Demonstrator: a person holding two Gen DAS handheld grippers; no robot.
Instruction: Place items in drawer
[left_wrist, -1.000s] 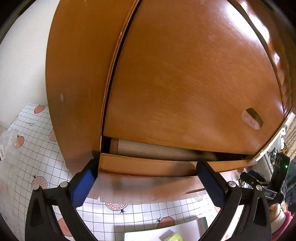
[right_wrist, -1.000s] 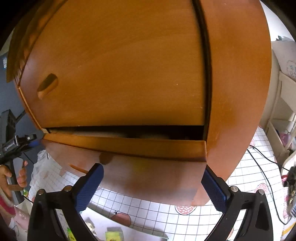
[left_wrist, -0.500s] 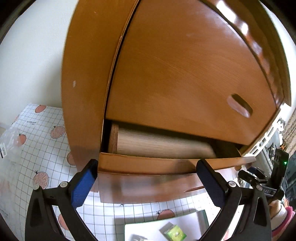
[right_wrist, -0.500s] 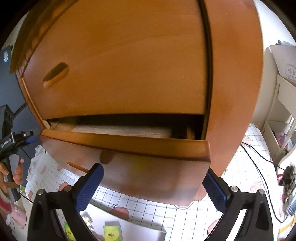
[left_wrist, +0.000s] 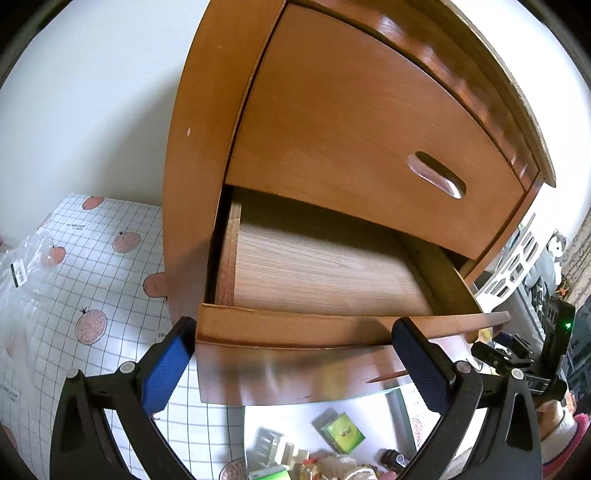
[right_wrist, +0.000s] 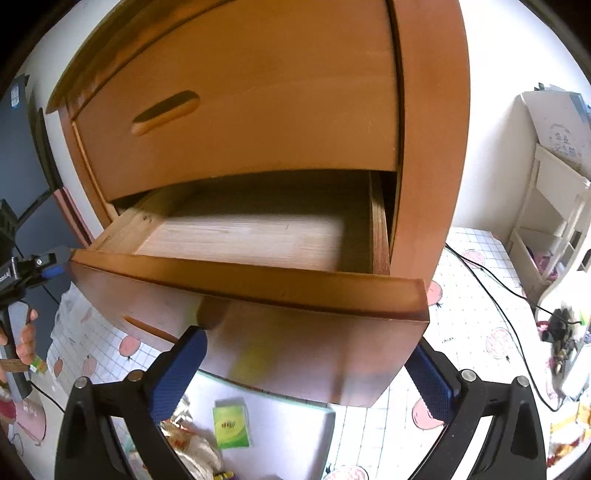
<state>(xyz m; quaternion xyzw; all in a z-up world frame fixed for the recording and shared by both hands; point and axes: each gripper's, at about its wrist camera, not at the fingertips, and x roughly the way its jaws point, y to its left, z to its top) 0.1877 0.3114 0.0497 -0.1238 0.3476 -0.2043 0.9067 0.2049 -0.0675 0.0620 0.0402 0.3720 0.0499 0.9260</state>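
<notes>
The lower drawer (left_wrist: 332, 280) of the wooden nightstand (left_wrist: 369, 122) has come well out over the last second: a second ago only a dark slit showed beneath the upper drawer (right_wrist: 240, 122), half a second ago a strip of pale floor, and now most of the bare wood-grain bottom is exposed in both wrist views. Nothing lies inside it.

The left tool (left_wrist: 295, 363) has its blue-padded fingers (left_wrist: 166, 365) wide apart, spanning the left end of the drawer front and clamped on nothing. The right tool (right_wrist: 306, 373) is likewise spread wide below the right end of the front panel, empty. Whether either is touching the panel cannot be told, as the front edge is blurred with motion.

The items to be stored sit below the drawer front on a white tray (right_wrist: 280, 424) on the checked, fruit-printed counter (right_wrist: 476, 295): a green packet (right_wrist: 231, 426), with a white plug-like piece (left_wrist: 273, 448) and other small wrapped things near it, too blurred to name. None has been picked up.

With the drawer open far enough to receive things, the opening step looks about finished. The likely next move is for one tool to drop to the tray and close on an item, the green packet being the clearest target.
</notes>
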